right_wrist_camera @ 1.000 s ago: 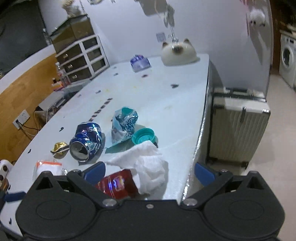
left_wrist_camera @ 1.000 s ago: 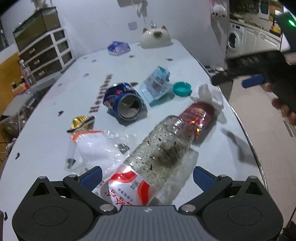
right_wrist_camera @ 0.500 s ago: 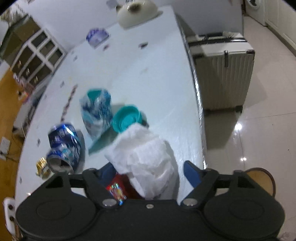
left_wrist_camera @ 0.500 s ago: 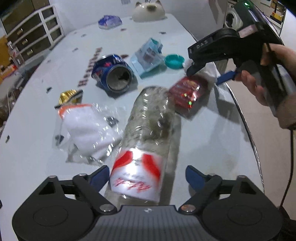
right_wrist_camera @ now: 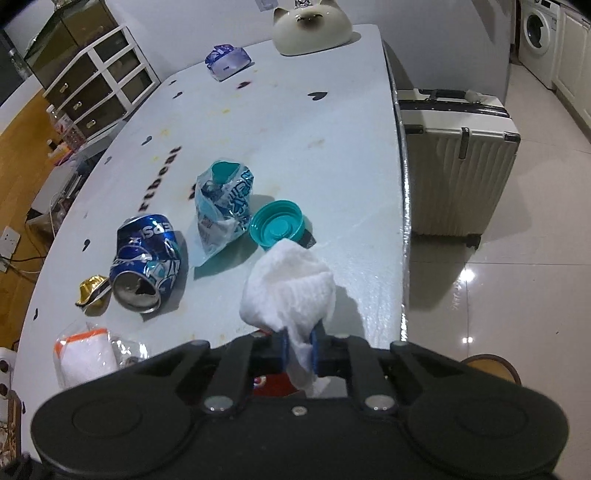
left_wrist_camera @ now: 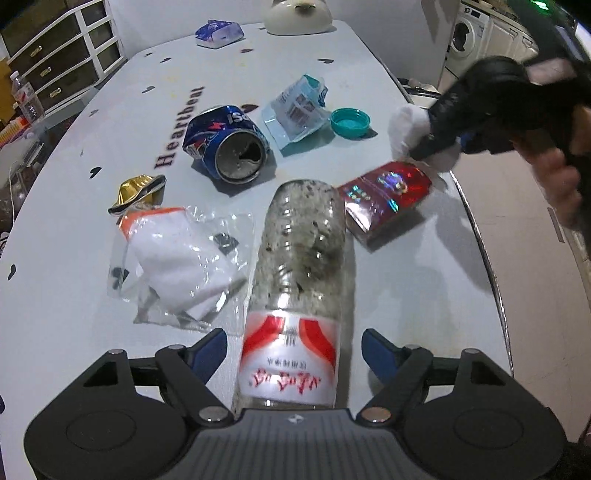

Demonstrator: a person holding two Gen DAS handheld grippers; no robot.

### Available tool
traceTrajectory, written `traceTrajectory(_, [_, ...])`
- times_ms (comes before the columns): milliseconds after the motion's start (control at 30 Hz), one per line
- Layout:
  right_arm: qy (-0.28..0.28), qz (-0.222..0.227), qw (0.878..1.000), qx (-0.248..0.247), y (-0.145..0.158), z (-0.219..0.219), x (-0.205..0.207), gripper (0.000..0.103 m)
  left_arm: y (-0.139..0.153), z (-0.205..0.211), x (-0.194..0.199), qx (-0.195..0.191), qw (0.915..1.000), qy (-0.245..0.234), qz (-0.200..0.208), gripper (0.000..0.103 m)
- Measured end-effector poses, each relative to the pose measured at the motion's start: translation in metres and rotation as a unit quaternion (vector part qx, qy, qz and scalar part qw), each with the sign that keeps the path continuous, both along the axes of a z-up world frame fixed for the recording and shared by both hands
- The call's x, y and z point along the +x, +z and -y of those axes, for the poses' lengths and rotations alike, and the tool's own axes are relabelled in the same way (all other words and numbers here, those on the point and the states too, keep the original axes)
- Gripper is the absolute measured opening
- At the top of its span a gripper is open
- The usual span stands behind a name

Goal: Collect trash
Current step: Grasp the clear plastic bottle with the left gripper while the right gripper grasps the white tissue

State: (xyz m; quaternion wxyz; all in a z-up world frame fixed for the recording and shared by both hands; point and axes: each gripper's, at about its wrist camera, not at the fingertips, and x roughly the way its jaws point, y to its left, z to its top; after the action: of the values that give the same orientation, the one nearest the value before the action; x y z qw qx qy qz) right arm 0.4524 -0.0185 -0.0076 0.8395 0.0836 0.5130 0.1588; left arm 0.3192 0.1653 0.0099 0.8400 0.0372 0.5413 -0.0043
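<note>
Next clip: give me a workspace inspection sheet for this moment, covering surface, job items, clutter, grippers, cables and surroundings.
Surface: pale table printed with dark hearts and lettering.
Job's things: plastic bottle lying down; crushed blue can; teal cap; blue wrapper; red packet; gold foil; clear bag; white tissue.
Clutter: cat-shaped ornament and a purple pack at the far end.
Grippers: left gripper closing, fingers either side of the bottle, pads not yet on it; right gripper shut on the tissue.
Cables: wires on the floor left of the table.
Surroundings: suitcase, drawer unit, washing machine.
</note>
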Motion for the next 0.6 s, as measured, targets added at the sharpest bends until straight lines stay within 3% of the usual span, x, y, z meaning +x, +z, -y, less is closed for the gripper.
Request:
traceTrajectory(133, [-0.003,0.005,1.0,0.008,0.011,0.009,-0.005,0.012,-0.005,0.001,0.009,0.002,1.0,0.003,-0.008,0.079])
traceTrajectory(200, [-0.003,0.009,1.0,0.011,0.016,0.012,-0.009,0.012,-0.009,0.001,0.013,0.002,0.9998,0.01,-0.016,0.066])
traceTrajectory(267, [-0.003,0.01,1.0,0.013,0.021,0.016,-0.012,0.012,-0.011,0.001,0.014,0.004,0.9996,0.02,-0.019,0.063])
traceTrajectory(600, [0.027,0.018,0.999,0.014,0.034,0.014,-0.029,0.012,0.006,-0.001,0.004,-0.012,0.9982,0.058,-0.011,0.059])
